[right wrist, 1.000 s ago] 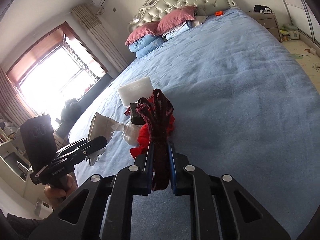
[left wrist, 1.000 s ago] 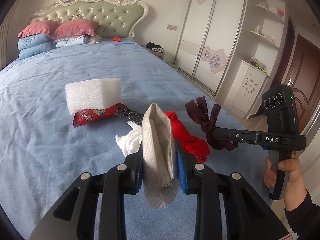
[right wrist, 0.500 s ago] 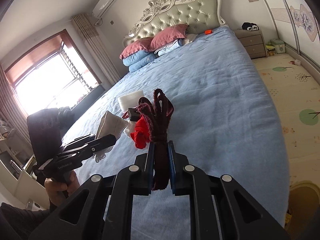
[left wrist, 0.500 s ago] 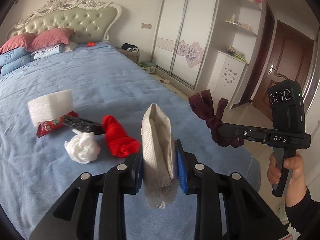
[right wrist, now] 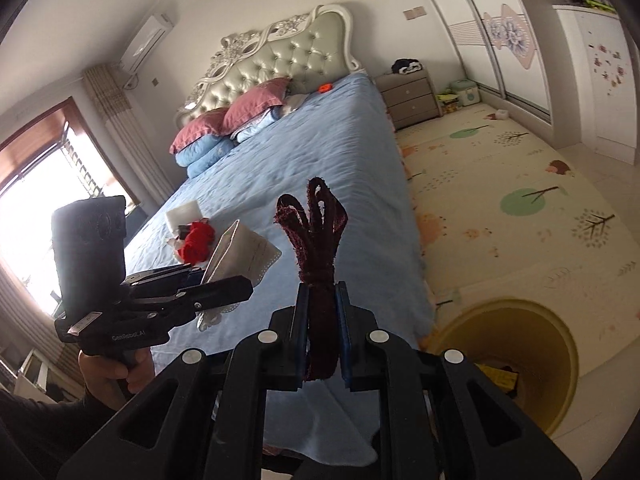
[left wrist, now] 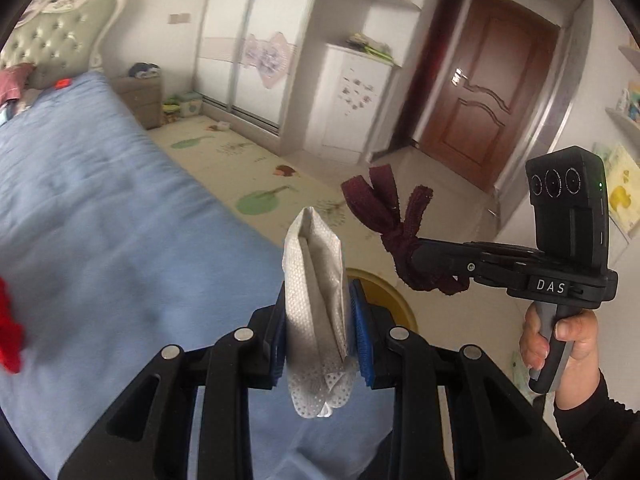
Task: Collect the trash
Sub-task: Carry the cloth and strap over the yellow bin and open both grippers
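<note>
My left gripper (left wrist: 320, 320) is shut on a folded white face mask (left wrist: 316, 280) and holds it in the air over the bed's foot corner; it also shows in the right wrist view (right wrist: 240, 256). My right gripper (right wrist: 322, 312) is shut on a knotted dark-red fabric strip (right wrist: 316, 232), seen to the right in the left wrist view (left wrist: 384, 216). A yellow trash bin (right wrist: 508, 356) stands on the floor beside the bed's corner, below and right of the right gripper; its rim (left wrist: 384, 288) shows behind the mask.
On the blue bed (right wrist: 300, 168) lie a red cloth (right wrist: 196, 240), a white foam block (right wrist: 182, 214) and other scraps. A play mat (right wrist: 500, 200) covers the floor. A wardrobe (left wrist: 248, 48) and a brown door (left wrist: 492, 92) stand beyond.
Both grippers have swung right, away from the scraps on the bed, toward the bed's corner and the floor. The yellow bin has come into view. Both still hold their items.
</note>
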